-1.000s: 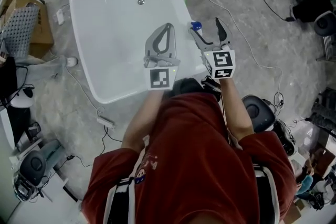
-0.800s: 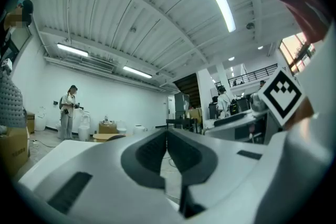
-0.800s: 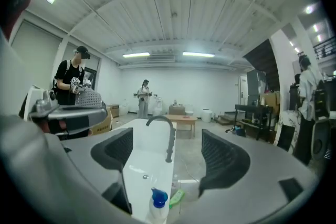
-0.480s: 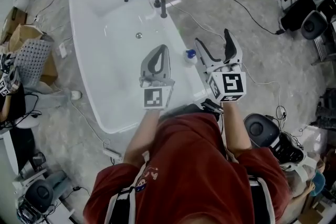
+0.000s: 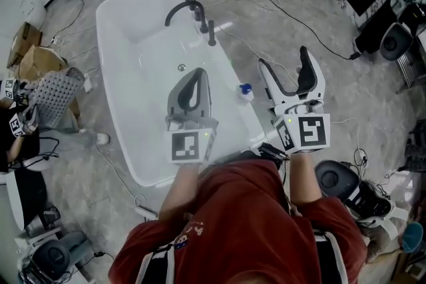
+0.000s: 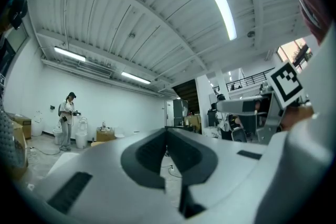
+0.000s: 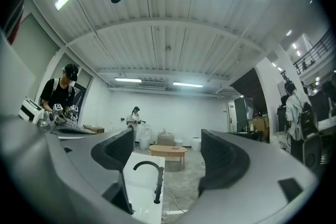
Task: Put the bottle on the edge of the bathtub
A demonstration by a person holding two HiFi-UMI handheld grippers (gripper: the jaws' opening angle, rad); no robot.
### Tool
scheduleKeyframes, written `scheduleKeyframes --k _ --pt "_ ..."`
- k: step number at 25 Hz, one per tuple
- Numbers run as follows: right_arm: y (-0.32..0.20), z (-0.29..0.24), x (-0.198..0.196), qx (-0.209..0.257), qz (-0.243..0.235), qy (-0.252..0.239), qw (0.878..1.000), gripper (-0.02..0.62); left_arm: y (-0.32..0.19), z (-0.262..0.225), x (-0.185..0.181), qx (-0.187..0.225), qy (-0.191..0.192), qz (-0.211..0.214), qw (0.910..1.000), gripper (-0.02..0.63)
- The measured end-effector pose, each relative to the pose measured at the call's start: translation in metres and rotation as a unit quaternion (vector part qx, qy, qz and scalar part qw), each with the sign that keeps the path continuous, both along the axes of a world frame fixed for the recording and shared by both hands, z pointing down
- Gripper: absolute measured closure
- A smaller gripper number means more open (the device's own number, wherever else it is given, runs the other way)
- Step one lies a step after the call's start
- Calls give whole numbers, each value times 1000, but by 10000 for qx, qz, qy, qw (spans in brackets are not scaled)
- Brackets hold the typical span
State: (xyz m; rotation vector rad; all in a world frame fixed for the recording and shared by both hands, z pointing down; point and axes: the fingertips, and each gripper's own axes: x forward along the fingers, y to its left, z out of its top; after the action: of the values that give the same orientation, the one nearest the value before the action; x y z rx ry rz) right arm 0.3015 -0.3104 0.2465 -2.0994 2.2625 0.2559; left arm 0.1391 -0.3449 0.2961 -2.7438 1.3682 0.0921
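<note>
The bottle (image 5: pixel 245 93), white with a blue cap, stands upright on the right rim of the bathtub (image 5: pixel 126 131), nearer the person than the dark faucet (image 5: pixel 191 8). Neither claw touches it.

The left claw (image 5: pixel 198 72) hangs over the tub's basin, and in the left gripper view its jaws (image 6: pixel 168 134) are pressed together with nothing between them. The right claw (image 5: pixel 283 58) is held out past the tub's right side, above the floor and to the right of the bottle. In the right gripper view it (image 7: pixel 167 140) is spread wide and empty, and only the far end of the tub (image 7: pixel 137 186) and the faucet (image 7: pixel 153 180) show through the gap.

Judging by how things lie, the placing looks finished: the bottle rests on the edge by itself and appears steady, though it sits close to the outer lip. Nothing of the task seems left to do.
</note>
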Motion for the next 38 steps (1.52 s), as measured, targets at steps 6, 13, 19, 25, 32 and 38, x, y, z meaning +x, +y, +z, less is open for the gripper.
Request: scheduleKeyframes --k 6,13,19,25,32,38 --pt "-1 5 -2 29 -75 98 9999 204 9 -34 3 359 113 42 9993 591" --pt "-5 14 -3 -31 -182 111 9998 261 6 -26 9 307 34 45 9995 591" --pt "-4 20 1 -37 -269 8 9996 342 0 -13 10 189 25 -71 9998 591" --pt "-5 20 5 10 -332 -86 9994 428 2 -19 18 223 -14 -14 9997 591" --pt "-9 26 2 -51 -535 -148 9984 511 0 -27 21 240 86 30 9997 591" --pt "-10 30 0 -131 -567 -38 9983 560 3 -25 26 238 35 59 9997 591"
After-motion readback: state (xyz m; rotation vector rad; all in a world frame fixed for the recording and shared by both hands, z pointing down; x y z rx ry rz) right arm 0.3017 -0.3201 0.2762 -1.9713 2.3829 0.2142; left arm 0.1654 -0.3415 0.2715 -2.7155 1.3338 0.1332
